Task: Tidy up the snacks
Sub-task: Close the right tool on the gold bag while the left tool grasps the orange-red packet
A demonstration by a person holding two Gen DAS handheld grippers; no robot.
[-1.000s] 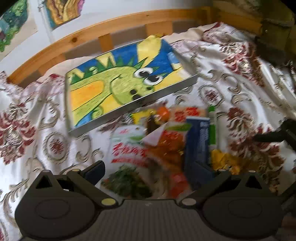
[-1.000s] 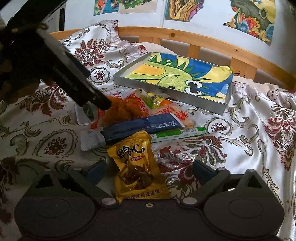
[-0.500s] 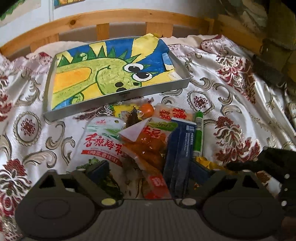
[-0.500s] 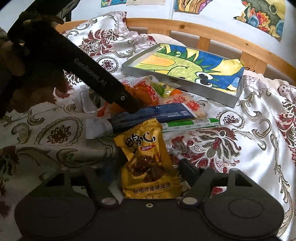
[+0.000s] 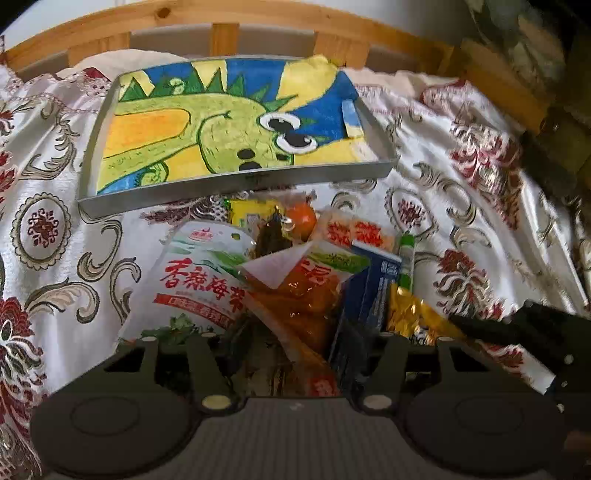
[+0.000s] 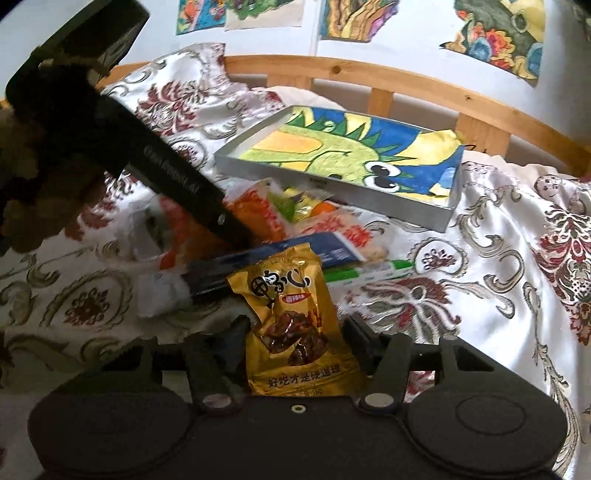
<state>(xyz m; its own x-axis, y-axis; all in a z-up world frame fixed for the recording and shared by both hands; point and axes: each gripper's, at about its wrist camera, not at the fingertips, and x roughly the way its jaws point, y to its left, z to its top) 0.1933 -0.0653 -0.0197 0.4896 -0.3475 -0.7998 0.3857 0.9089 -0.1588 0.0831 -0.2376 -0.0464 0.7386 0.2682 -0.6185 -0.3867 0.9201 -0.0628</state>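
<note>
A pile of snack packets lies on a patterned bedspread in front of a metal tray (image 5: 236,182) lined with a dinosaur drawing. In the left wrist view my left gripper (image 5: 291,339) has closed around an orange packet (image 5: 299,306), beside a white-green packet (image 5: 199,280) and a blue box (image 5: 369,291). In the right wrist view my right gripper (image 6: 295,332) has its fingers tight against a yellow packet (image 6: 291,314). The left gripper's body (image 6: 173,181) shows there over the pile. The tray (image 6: 332,188) lies behind.
A green tube (image 6: 369,271) and red-white packets (image 6: 343,230) lie in the pile. A wooden bed rail (image 5: 258,22) runs behind the tray, with drawings on the wall (image 6: 498,33). The bedspread (image 5: 55,240) extends on both sides.
Both grippers moved forward into the pile and narrowed. The left one closed on the orange packet, the right one on the yellow packet.
</note>
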